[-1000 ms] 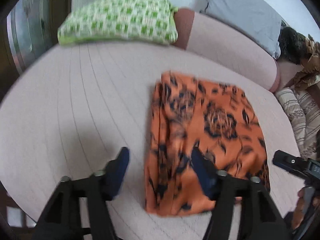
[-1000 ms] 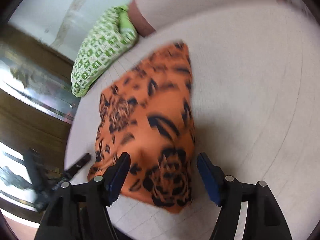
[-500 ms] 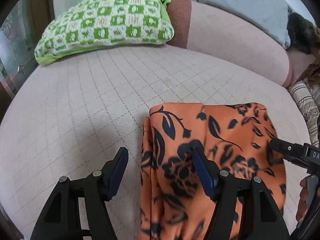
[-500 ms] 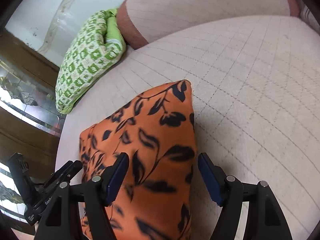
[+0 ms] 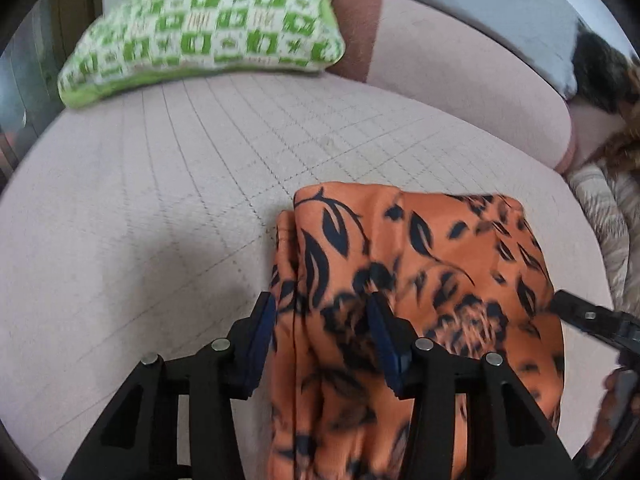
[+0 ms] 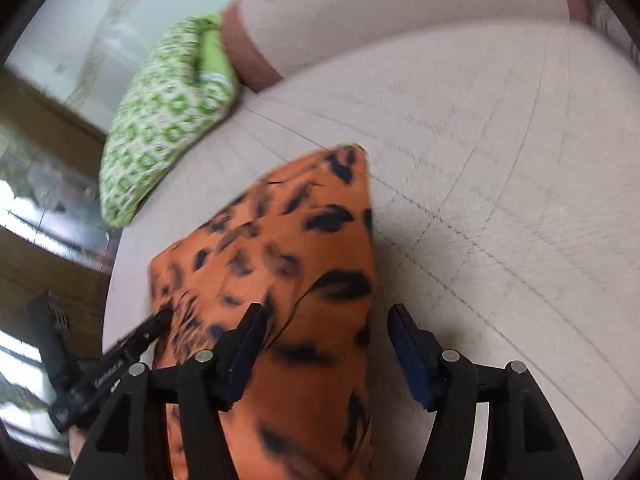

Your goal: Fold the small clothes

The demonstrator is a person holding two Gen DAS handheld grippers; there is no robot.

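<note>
An orange cloth with a dark floral print (image 5: 432,276) lies folded on the pale pink quilted cushion (image 5: 160,184). My left gripper (image 5: 322,324) stands with its jaws apart over the cloth's left folded edge, cloth between the blue pads. My right gripper (image 6: 326,330) is open over the cloth's right edge (image 6: 280,264), with the left pad on the cloth and the right pad over bare cushion. Each gripper's tip shows in the other's view, the right one (image 5: 588,316) and the left one (image 6: 132,340).
A green and white checked pillow (image 5: 200,28) lies at the back left of the cushion. A pink bolster (image 5: 460,64) and a grey pillow (image 5: 492,4) run along the back. Striped fabric (image 5: 604,216) lies at the right edge. Dark wood and glass (image 6: 36,216) stand beyond the cushion's left side.
Both grippers have come down close onto the cloth. The left gripper's jaws have narrowed around the folded left edge. The cloth looks bunched up a little under them.
</note>
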